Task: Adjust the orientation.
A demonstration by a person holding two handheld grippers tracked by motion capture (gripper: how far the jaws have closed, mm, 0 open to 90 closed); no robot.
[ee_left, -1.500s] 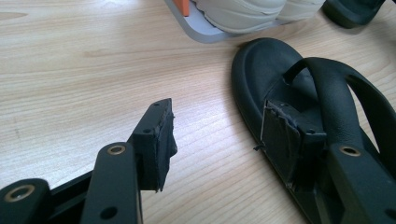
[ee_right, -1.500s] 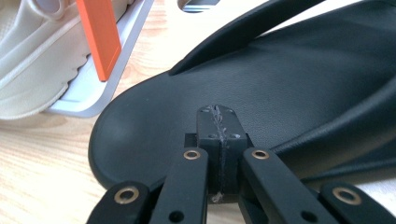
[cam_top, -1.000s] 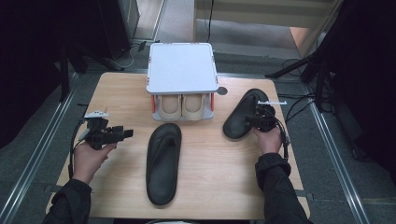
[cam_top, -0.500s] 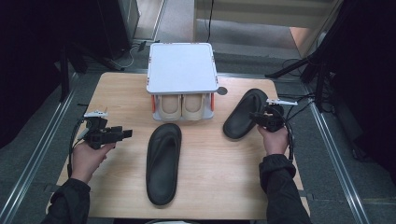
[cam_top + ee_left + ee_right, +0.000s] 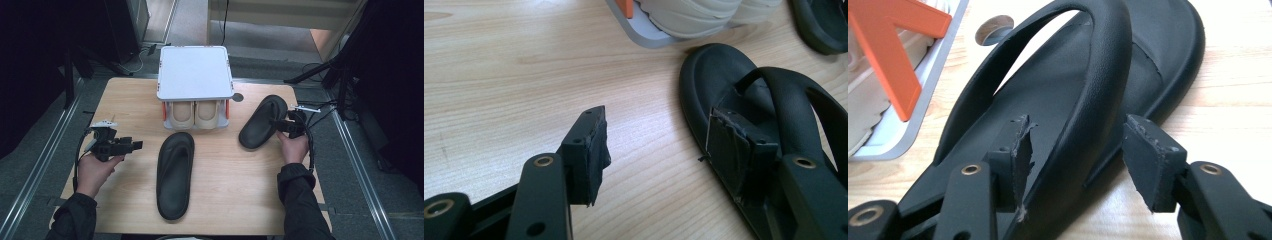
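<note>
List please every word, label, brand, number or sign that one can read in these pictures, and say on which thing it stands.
There are none to read.
Black sandals: no brand or size mark shows on the footbeds or straps.
White lid of the shoe rack: plain, no print.
Beige shoes in the rack: no logo shows.
Left gripper and right gripper: plain black jaws with no marking.

We see the right gripper (image 5: 281, 125), jaws just opened, beside the far black sandal (image 5: 260, 122); the near sandal (image 5: 175, 172) lies right of the left gripper (image 5: 131, 145).
</note>
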